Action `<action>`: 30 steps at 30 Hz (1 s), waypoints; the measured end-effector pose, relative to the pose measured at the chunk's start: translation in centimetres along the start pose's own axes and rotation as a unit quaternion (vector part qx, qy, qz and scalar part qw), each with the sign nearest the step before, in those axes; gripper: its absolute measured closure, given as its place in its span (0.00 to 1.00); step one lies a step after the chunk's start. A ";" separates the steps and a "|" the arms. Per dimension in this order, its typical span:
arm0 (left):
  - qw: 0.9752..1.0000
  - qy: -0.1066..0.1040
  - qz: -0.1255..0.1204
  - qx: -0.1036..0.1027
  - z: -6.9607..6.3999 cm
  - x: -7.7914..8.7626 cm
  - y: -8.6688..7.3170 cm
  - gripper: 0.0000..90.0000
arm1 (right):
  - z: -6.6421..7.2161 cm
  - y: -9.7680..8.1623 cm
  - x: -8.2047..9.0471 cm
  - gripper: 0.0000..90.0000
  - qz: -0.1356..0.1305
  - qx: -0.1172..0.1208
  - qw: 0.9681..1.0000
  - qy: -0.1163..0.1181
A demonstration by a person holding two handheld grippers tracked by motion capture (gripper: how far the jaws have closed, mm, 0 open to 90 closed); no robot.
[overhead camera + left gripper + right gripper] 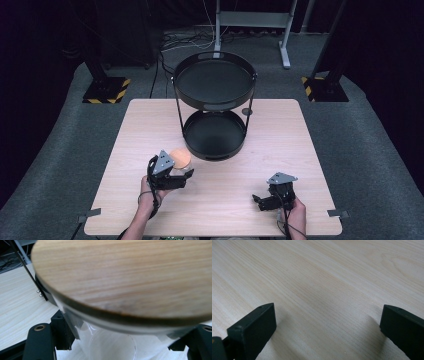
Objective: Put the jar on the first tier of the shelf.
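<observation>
The left gripper (pixel 184 175) was clamped on a clear lidded jar (pixel 107 340) just before the two-tier rack (pixel 215 107). It needed lifting level and slowly, so the wooden lid (pixel 180 158) stayed seated. The right gripper (pixel 261 201) rested wide open and empty on the surface (pixel 280 130), well aside of the rack.

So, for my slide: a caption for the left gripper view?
Left gripper shut on a clear jar with a wooden lid.

Left tool (pixel 183 172) clamped tight; right tool (pixel 260 200) gapes wide, low.
</observation>
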State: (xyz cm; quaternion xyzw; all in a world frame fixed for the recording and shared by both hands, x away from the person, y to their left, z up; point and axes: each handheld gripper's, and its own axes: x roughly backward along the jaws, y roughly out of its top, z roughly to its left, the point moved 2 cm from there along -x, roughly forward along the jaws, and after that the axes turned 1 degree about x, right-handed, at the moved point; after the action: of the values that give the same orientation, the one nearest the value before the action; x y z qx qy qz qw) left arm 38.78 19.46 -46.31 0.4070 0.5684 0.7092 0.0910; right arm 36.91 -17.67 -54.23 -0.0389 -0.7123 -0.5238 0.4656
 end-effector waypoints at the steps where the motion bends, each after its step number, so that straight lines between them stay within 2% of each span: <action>1: 1.000 0.000 -0.002 0.000 0.0 -0.1 0.2 0.29 | 0.0 0.0 0.0 0.00 0.000 0.000 1.000 0.000; 13: 1.000 -0.001 -0.007 0.006 0.3 -1.1 0.7 0.29 | 0.0 0.0 0.0 0.00 0.000 0.000 1.000 0.000; 30: 1.000 -0.002 -0.005 0.000 0.7 -2.1 1.5 0.29 | 0.0 0.0 0.0 0.00 0.000 0.000 1.000 0.000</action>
State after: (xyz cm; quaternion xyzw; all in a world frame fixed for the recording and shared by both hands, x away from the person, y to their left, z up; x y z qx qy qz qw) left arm 41.15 18.17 -45.94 0.4054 0.5704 0.7079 0.0960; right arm 36.90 -17.66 -54.23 -0.0389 -0.7124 -0.5239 0.4654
